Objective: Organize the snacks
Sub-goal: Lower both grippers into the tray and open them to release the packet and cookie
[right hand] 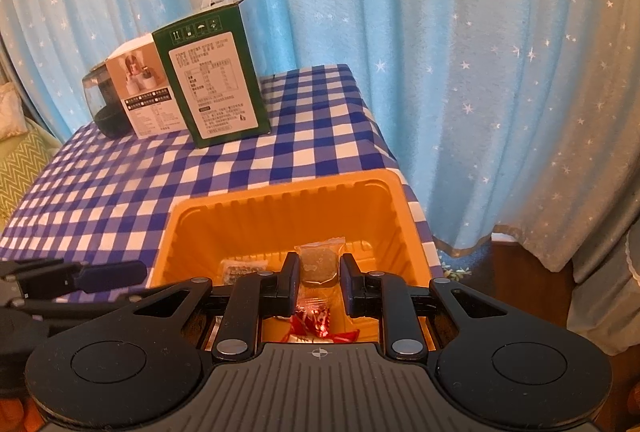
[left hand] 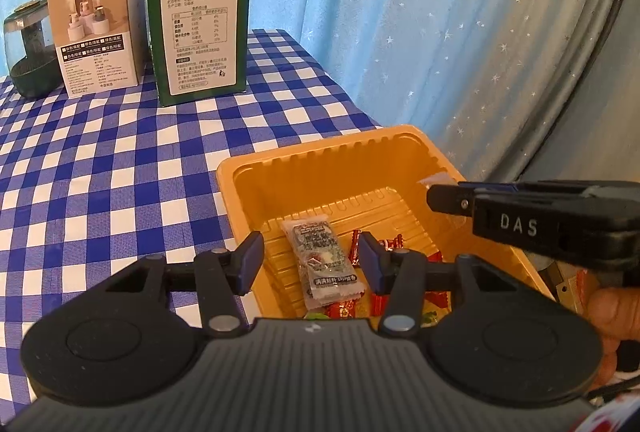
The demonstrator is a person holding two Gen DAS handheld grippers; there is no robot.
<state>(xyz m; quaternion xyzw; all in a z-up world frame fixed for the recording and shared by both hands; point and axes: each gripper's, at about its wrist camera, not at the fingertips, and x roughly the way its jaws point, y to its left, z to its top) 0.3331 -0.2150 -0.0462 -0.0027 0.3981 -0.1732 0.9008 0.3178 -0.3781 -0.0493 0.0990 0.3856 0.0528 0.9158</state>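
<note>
Curtain: a big blue curtain (right hand: 460, 52) with little white stars hangs behind everything.
Table: the table (left hand: 100, 160) has a blue and white checked cloth on it.
Tray: an orange tray (right hand: 280, 216) sits on the cloth at the table's near right corner, and both my grippers are over it.
Green box: a tall green box (left hand: 198, 28) stands upright at the far end of the table.
White box: a white box (left hand: 96, 40) stands just beside the green box, on its left.
Dark jar: a dark thing with a see-through wall (left hand: 28, 48) stands left of the white box. I cannot tell what it is.
My left gripper: my left gripper (left hand: 312, 256) hangs over the near part of the tray. Its blue pads are spread apart and pinch nothing.
My right gripper: my right gripper (right hand: 320, 264) is over the right side of the tray, pressed together on a round snack packet.
Grey packet: a grey packet (left hand: 324, 260) lies flat on the tray floor, under the gap of my left gripper.
Round snack packet: the round snack packet (right hand: 322, 252) is clear with a brown round snack inside. It is up off the tray floor.
Red candies: some red candies (right hand: 316, 320) lie in the near end of the tray, beside the grey packet.
</note>
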